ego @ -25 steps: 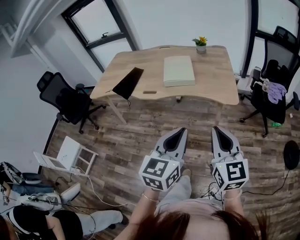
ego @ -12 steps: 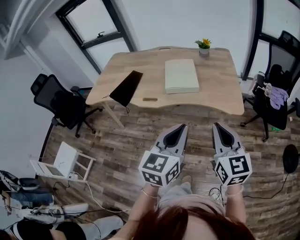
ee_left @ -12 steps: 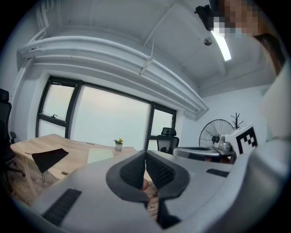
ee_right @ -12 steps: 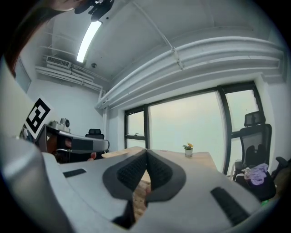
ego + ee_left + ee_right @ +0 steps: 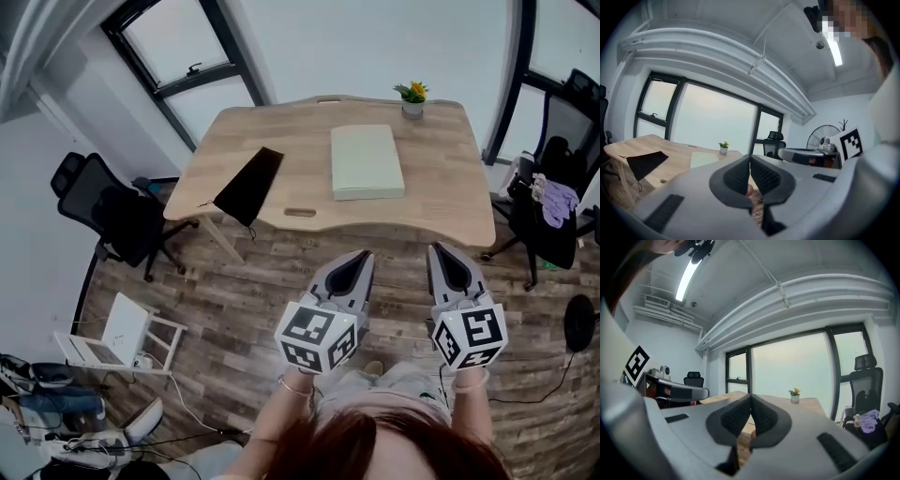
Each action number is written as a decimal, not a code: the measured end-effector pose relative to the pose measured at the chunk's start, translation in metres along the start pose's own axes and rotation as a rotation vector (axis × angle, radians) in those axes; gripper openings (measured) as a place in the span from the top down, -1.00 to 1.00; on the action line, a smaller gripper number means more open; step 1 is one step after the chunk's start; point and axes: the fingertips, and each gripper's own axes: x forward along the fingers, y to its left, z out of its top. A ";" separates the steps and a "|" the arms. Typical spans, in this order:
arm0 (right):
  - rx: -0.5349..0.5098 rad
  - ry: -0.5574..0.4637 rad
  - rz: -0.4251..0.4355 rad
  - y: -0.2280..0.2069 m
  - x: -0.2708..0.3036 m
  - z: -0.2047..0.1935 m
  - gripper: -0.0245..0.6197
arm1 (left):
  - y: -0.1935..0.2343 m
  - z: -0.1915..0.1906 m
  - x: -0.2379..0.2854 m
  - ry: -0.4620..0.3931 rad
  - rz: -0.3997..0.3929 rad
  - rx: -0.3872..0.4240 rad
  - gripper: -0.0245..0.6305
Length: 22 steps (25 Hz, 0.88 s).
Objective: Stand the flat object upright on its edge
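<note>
Pale green flat object [image 5: 366,161] upper centre, on light wood table [image 5: 450,187]. Black cloth [image 5: 248,183] on its left part. Yellow-flowered plant [image 5: 413,94] at top, white pot. Floor [image 5: 216,300] mottled brown planks. Grey left gripper [image 5: 361,255] and right gripper [image 5: 439,248], black-and-white marker cubes [image 5: 317,336].

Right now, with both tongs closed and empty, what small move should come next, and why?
Probably step closer to the wooden table: the pale flat object lies flat at its middle, while the left tongs and right tongs hang shut and empty over the floor, short of its near edge.
</note>
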 end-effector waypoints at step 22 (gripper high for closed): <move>0.000 0.023 0.010 -0.063 0.112 0.001 0.93 | 0.074 0.021 0.098 0.008 0.016 -0.015 0.89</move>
